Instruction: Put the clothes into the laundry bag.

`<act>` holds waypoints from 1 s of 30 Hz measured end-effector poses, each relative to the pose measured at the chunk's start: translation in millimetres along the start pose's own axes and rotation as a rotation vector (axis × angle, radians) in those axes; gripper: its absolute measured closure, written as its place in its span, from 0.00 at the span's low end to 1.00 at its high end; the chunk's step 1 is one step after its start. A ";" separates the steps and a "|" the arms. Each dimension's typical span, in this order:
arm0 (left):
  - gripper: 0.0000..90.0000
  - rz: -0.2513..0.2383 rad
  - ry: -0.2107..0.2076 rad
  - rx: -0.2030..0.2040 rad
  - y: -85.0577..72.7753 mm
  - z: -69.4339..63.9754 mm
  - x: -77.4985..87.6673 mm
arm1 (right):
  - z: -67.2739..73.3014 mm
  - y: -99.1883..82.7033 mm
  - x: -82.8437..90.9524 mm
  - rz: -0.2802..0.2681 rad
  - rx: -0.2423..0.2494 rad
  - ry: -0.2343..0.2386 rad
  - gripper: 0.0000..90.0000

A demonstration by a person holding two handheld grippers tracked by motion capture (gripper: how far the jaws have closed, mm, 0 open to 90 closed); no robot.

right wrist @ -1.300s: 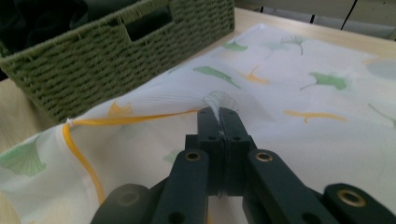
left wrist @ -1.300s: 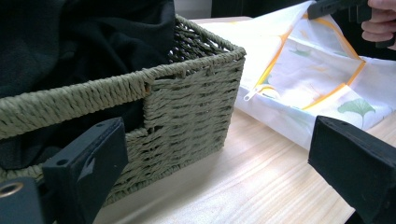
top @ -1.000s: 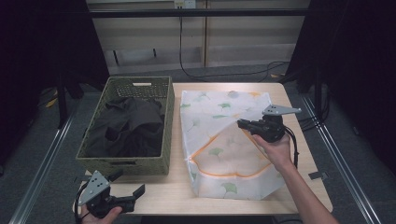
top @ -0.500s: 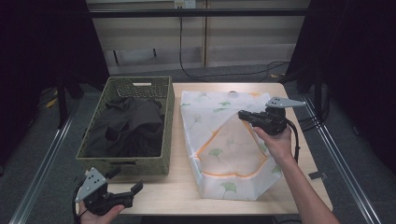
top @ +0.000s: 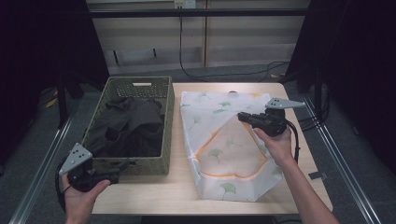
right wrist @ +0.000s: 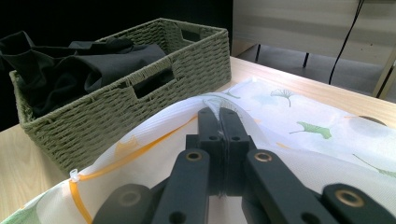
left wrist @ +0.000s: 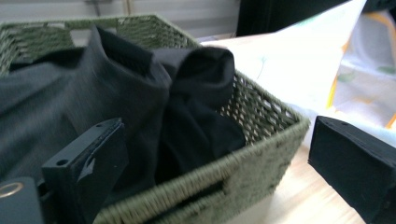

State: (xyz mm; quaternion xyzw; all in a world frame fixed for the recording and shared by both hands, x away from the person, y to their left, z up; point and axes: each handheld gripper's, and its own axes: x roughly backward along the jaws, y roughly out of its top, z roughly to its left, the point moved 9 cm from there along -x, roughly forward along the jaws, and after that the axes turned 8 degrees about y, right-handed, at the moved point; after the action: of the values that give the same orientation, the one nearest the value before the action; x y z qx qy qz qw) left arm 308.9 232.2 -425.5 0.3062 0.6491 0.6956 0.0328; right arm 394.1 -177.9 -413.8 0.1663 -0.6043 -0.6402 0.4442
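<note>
White mesh laundry bag (top: 224, 144) is being pinched up by the clenched right gripper (top: 243, 116); left gripper (top: 114, 176), jaws spread, is hovering near the wicker basket (top: 166, 135).

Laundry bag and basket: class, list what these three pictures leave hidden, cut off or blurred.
- Inside of the laundry bag: high view, hidden by its own white cloth.
- Bottom of the basket: all views, covered by the dark clothes.
- How much bag cloth the right gripper pinches: right gripper view, hidden between the shut jaws.
- Left gripper tips: high view, dark against the basket wall.
- Clothes' shape: left gripper view, blurred.
</note>
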 end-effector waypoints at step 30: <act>0.03 0.417 -0.036 -0.087 18.6 25.0 -116.6 | -1.6 -5.1 -3.2 0.016 0.005 -0.009 1.00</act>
State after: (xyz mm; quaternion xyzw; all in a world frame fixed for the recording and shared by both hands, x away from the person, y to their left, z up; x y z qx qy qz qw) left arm 421.6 199.8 -453.8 0.4446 0.5406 0.7089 -0.0868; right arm 395.3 -177.1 -420.0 0.1594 -0.6093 -0.6358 0.4462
